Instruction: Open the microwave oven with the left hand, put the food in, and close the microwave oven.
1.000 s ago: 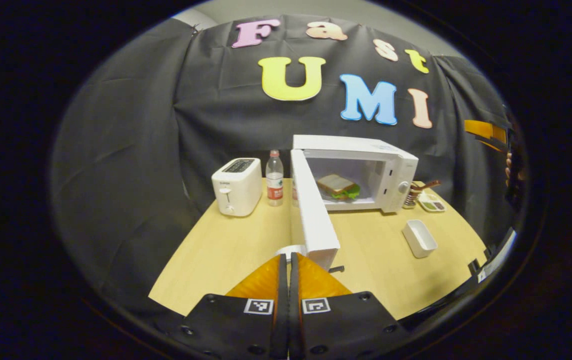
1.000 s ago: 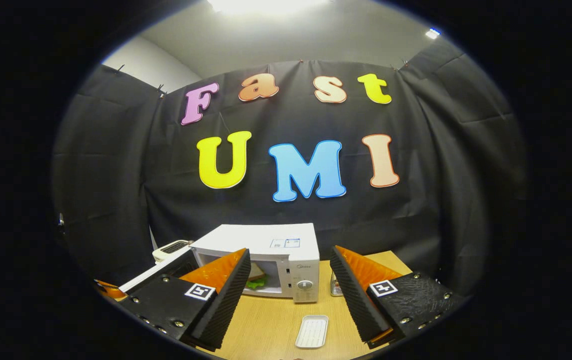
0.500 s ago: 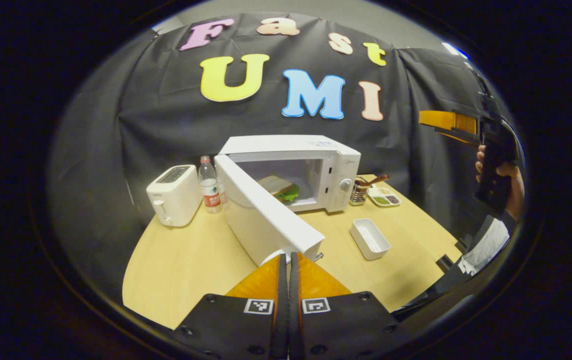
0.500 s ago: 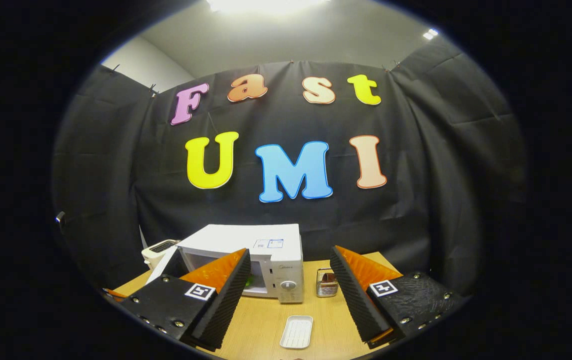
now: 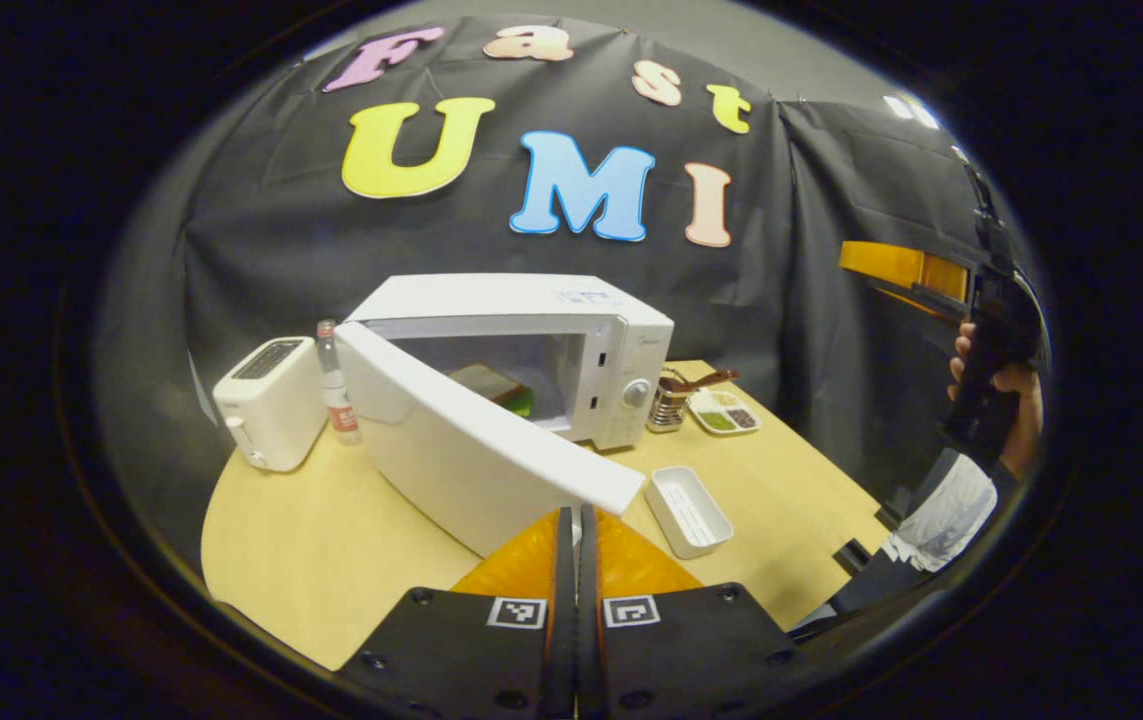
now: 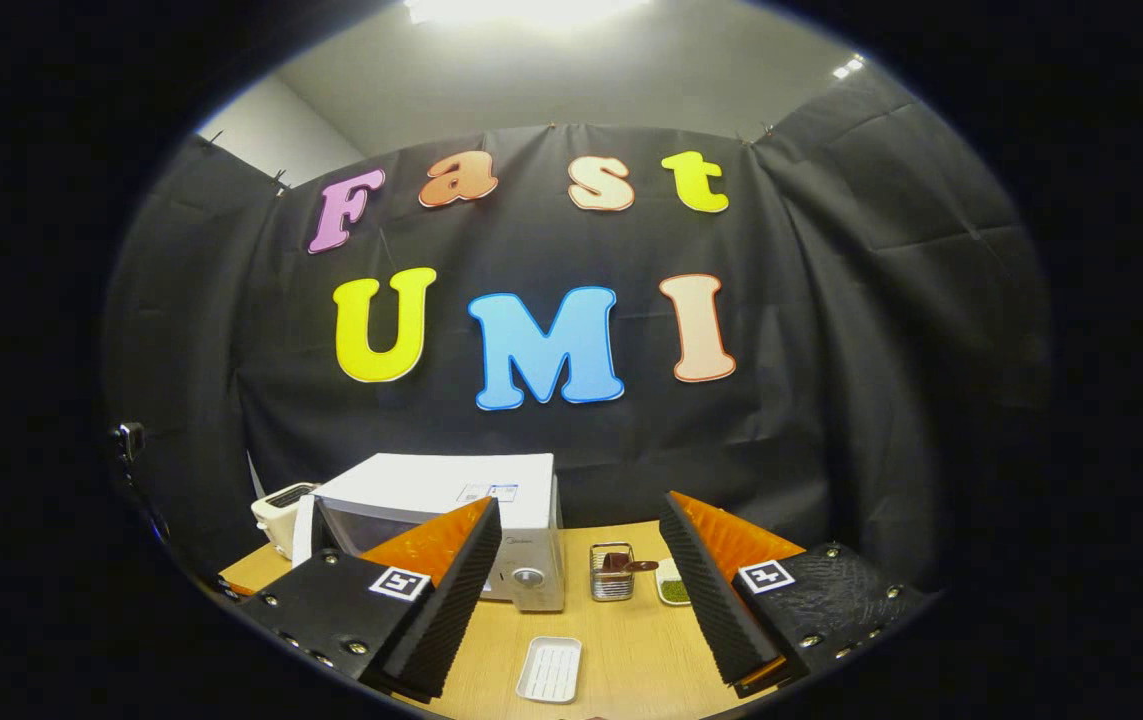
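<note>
The left gripper (image 5: 578, 520), fingers pressed together, sits at the free edge of the half-open microwave door (image 5: 476, 450), seemingly touching it. The sandwich (image 5: 496, 385) lies inside the microwave (image 5: 571, 330). The right gripper (image 6: 579, 570) hangs spread wide, holding nothing.

Sandwich (image 5: 501, 385) in microwave (image 5: 571, 300) cavity: near part hidden behind half-open door (image 5: 471, 450). Bottle (image 5: 336, 385): right side hidden by door. In left gripper view, contact between fingers (image 5: 531, 545) and door edge unclear. In right gripper view, microwave front and door (image 6: 303, 530) mostly hidden behind left finger; toaster (image 6: 276, 510) partly covered. Small dish (image 6: 673, 585) contents too small to tell.
</note>
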Demonstrator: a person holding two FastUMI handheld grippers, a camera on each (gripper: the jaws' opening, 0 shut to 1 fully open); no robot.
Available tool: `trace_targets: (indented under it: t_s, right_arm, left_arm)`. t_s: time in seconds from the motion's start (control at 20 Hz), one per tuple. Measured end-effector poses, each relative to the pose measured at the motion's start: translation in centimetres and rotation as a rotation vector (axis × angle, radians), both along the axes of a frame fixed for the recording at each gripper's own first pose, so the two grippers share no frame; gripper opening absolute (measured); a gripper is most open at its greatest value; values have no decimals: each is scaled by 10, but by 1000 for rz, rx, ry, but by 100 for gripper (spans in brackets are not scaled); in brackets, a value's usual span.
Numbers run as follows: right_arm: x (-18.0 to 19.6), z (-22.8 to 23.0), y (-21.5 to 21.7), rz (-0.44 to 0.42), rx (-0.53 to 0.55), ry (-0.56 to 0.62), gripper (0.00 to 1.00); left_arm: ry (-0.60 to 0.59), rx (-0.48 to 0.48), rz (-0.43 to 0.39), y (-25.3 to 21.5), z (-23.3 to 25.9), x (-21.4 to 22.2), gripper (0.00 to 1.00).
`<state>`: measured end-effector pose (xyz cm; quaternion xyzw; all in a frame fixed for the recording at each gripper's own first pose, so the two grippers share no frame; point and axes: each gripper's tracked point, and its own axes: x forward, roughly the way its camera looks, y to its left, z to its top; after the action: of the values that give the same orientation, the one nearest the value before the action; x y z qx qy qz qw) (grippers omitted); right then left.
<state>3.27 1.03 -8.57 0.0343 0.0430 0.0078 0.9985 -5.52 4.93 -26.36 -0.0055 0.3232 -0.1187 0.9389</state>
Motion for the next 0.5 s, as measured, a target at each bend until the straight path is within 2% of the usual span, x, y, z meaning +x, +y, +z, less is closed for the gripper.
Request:
trace_targets:
  t_s: [0.25,0.5]
  right_arm:
    - [10,3,-20,-17,-9,-12,96]
    - [18,11,-37,-40,7,-32,96]
  left_arm:
    - [10,-41,-35,-33,-5,29,7]
    - [22,-93,-14,-52,-10,55,7]
